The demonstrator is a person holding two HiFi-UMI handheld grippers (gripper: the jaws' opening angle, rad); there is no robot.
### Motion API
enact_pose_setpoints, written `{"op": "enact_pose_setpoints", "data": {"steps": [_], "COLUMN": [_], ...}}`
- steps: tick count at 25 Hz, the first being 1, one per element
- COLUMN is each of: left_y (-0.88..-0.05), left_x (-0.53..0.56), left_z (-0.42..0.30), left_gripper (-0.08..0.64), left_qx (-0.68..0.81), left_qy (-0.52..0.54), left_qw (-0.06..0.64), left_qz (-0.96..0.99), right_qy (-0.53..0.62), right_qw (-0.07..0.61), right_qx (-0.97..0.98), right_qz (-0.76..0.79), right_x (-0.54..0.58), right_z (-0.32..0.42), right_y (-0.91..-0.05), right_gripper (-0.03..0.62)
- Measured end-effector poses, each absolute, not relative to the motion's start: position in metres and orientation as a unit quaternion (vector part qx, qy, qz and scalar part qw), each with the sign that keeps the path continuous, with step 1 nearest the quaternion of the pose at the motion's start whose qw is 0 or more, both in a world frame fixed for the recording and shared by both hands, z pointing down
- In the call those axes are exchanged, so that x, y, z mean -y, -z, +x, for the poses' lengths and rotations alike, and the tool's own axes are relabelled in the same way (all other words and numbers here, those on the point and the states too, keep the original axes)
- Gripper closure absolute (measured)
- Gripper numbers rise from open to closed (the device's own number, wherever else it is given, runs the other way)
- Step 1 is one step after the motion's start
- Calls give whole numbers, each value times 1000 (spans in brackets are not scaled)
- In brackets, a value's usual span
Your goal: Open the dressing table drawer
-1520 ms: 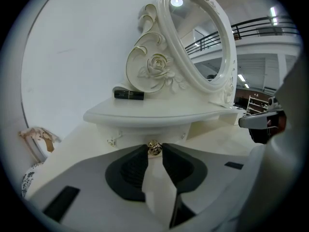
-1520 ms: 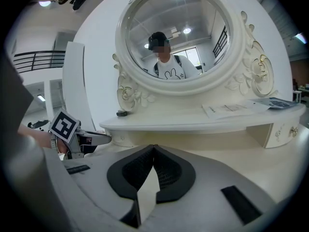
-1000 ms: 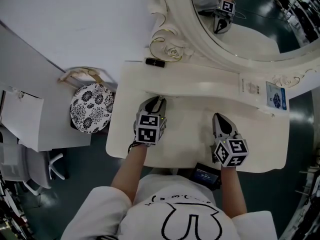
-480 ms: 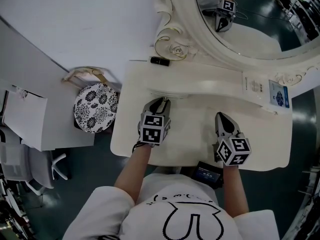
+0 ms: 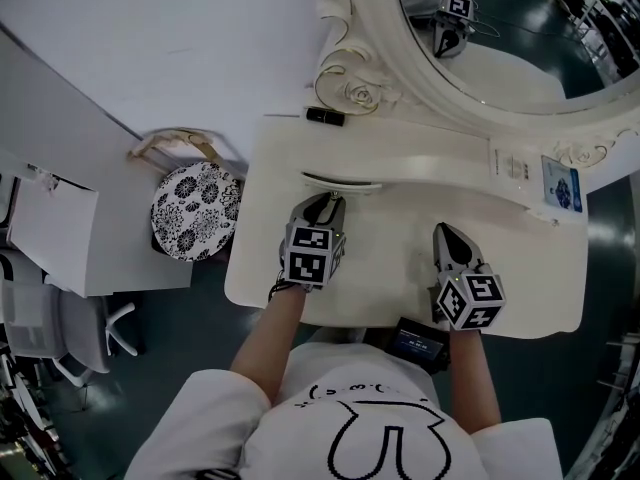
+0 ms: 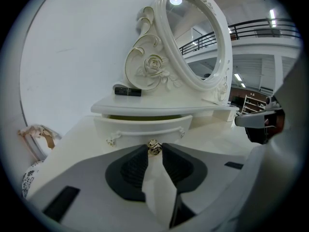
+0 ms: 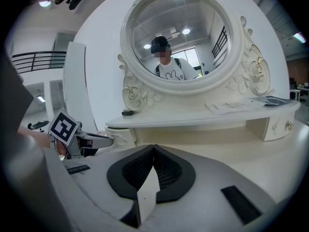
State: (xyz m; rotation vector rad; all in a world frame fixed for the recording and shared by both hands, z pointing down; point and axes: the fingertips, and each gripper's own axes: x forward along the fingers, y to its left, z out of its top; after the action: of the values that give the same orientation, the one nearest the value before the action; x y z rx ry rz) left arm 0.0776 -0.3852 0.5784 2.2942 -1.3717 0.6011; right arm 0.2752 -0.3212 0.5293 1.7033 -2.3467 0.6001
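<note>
The cream dressing table (image 5: 390, 243) has a small curved drawer (image 5: 340, 182) under its raised shelf. In the left gripper view the drawer (image 6: 145, 127) stands slightly out, with a dark gap above its front. My left gripper (image 5: 325, 202) points at the drawer front and is shut on the drawer's small gold knob (image 6: 154, 148), which sits between its fingertips (image 6: 154, 151). My right gripper (image 5: 446, 232) hovers over the table top to the right, apart from the drawer. Its jaws (image 7: 153, 148) are shut with nothing between them.
A large oval mirror (image 5: 500, 38) in an ornate frame rises behind the shelf. A small black tube (image 5: 325, 116) lies on the shelf's left end, and leaflets (image 5: 515, 168) on its right. A floral stool (image 5: 196, 211) stands left of the table, by a white wall.
The dark gap along the drawer's top edge shows more plainly than one second ago. Both grippers keep their places on the table, and the view has shifted a little.
</note>
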Motion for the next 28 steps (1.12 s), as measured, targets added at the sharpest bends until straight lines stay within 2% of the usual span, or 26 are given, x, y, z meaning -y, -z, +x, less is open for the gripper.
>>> {"op": "enact_pose_setpoints", "data": {"steps": [28], "left_y": [-578], "left_x": [359], "left_z": [76], "left_gripper": [442], "left_qx": [488], "left_qy": [-215], "left_qw": [207], "left_qz": [820], "right_qy": [-200], "right_qw": [86], "right_qx": [787], "right_qz": [578], "right_x": [294], "right_z": [274], "right_y": [-527], "right_gripper": [576]}}
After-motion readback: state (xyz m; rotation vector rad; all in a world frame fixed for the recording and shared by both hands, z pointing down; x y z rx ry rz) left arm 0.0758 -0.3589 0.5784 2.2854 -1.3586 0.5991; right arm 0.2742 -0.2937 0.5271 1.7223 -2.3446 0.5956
